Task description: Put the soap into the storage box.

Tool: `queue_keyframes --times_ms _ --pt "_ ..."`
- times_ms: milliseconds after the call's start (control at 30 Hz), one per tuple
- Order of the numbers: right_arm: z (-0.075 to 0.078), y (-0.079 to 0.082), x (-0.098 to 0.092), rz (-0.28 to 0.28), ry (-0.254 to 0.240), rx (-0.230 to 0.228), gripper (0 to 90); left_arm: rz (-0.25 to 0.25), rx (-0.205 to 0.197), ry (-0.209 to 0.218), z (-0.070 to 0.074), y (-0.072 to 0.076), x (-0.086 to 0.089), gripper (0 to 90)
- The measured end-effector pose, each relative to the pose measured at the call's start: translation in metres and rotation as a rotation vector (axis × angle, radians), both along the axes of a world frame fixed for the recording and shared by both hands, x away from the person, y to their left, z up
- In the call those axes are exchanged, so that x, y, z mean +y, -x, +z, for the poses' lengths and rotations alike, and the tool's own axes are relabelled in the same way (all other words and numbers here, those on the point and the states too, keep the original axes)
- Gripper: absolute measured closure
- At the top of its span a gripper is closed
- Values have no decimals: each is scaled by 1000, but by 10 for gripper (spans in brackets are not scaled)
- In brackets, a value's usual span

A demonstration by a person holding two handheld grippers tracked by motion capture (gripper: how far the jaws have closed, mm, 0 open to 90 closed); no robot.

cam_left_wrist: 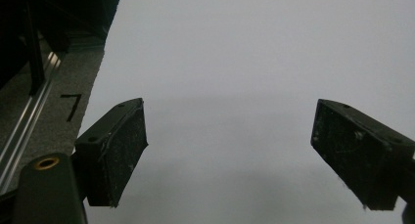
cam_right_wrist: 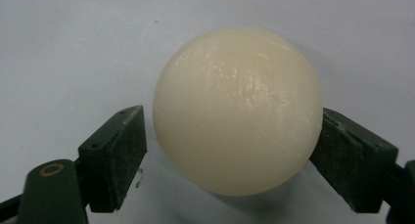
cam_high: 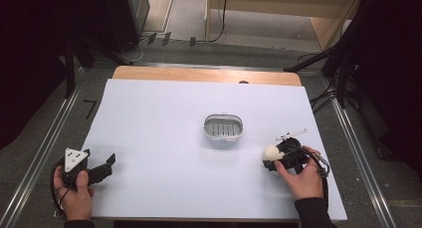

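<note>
Cream ball [cam_right_wrist: 237,109] on the white table sheet [cam_high: 164,138], near the right front edge, flanked by the black jaws of the right gripper [cam_right_wrist: 230,155]. Right jaw up against the ball's side, left jaw a sliver short of it; not yet clamped, as far as the right gripper view tells. Left gripper [cam_left_wrist: 230,153] parked at the sheet's front left corner, jaws wide apart over bare sheet, nothing between them.

Likely trouble from here: smooth, round ball squeezed off centre, with one pad meeting it ahead of the other, squirting out forward or rolling away across the flat sheet, perhaps off the near edge. Pads set low on the curve, so a lift with a weak pinch risks a drop.

Elsewhere: small metal tray [cam_high: 223,128] with slotted floor at mid-table, well apart from the ball and seemingly empty. Thin white stick [cam_high: 292,134] lying just beyond the right gripper. Open sheet between ball and tray, nothing blocking that path.
</note>
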State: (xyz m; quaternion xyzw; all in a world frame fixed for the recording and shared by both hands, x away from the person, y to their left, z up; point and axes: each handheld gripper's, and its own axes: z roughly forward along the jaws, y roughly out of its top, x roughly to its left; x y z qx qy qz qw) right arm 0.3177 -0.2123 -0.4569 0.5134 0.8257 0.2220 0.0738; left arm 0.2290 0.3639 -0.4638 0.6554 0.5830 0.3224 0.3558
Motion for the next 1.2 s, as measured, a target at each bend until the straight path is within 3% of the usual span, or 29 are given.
queue_keyframes --times_ms 267,567,767,1200 --pt "1 -3 2 -33 1 -9 241 0 2 -3 0 0 0 144" --pt "-1 -7 9 -52 27 -16 249 0 3 -4 0 0 0 144" --pt "1 -9 13 -43 22 -1 253 0 2 -4 0 0 0 144" --pt "17 -9 23 -13 14 -36 254 -2 0 1 0 0 0 144"
